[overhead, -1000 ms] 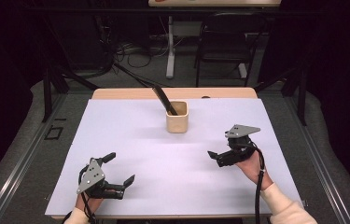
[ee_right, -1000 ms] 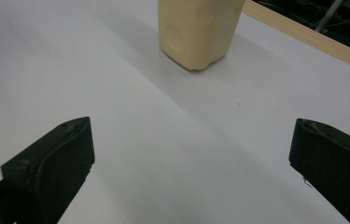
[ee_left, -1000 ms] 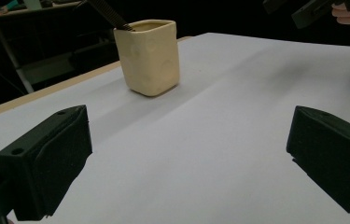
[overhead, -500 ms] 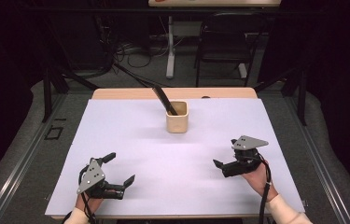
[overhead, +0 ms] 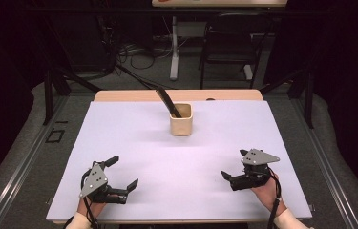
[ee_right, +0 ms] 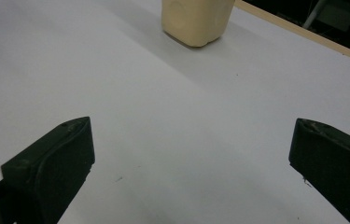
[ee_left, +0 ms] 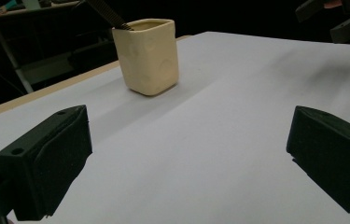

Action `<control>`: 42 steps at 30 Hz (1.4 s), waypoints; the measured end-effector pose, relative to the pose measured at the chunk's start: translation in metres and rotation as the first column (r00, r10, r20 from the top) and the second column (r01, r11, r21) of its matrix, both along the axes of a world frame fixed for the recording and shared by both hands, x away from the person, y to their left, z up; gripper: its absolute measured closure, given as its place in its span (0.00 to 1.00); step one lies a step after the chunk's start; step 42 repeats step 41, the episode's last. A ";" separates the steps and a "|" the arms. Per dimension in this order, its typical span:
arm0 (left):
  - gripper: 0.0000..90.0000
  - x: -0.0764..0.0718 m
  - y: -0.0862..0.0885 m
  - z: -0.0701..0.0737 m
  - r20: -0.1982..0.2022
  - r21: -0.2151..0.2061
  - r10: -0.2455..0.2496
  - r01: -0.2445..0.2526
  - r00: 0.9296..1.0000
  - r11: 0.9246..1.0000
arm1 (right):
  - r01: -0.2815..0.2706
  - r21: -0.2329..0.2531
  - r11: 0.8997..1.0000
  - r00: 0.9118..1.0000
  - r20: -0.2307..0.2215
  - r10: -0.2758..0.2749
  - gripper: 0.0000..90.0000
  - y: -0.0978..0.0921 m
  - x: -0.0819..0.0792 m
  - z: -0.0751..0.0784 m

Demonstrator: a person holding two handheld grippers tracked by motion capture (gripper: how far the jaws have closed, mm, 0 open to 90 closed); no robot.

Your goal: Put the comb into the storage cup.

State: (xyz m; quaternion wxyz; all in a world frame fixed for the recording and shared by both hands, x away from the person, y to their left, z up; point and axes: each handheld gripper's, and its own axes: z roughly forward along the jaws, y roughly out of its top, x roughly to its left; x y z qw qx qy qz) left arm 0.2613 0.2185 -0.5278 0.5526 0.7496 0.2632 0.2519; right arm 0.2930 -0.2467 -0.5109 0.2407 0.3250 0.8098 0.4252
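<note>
Right gripper (overhead: pixel 231 177) pulled back toward the near table edge and lowered since a second ago, jaws spread, nothing held. Left gripper (overhead: pixel 119 174) unmoved, likewise spread and empty. Cream cup (overhead: pixel 181 120) with black utensil (overhead: pixel 167 101) standing well ahead, between both. Likely finished.

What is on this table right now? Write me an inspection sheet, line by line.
Surface: white sheet over a wooden table, bare around the cup.
Job's things: cream cup upright near the far edge, dark tool leaning out of it.
Clutter: nothing seen.
Grippers: left gripper open, low at the near left; right gripper open, low at the near right; both empty and apart from the cup.
Cables: one trails from each gripper toward the person; more lie on the floor behind the table.
Surroundings: dark room, stand legs and a chair behind.
</note>
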 end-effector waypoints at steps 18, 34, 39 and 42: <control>0.00 -0.001 0.001 -0.001 -0.004 -0.001 0.007 -0.007 1.000 1.000 | 0.028 0.020 0.999 0.999 0.035 -0.029 0.00 -0.014 -0.020 -0.005; 0.00 0.000 0.000 -0.001 -0.007 0.000 0.007 -0.007 1.000 1.000 | 0.032 0.039 0.999 0.997 0.071 -0.035 0.00 -0.025 -0.035 -0.004; 0.00 0.001 0.000 -0.002 -0.010 0.001 0.007 -0.007 1.000 1.000 | 0.024 0.038 0.999 0.997 0.069 -0.026 0.00 -0.025 -0.035 -0.004; 0.00 0.002 0.000 -0.002 -0.011 0.003 0.007 -0.007 1.000 1.000 | 0.019 0.038 0.999 0.997 0.071 -0.022 0.00 -0.026 -0.034 -0.004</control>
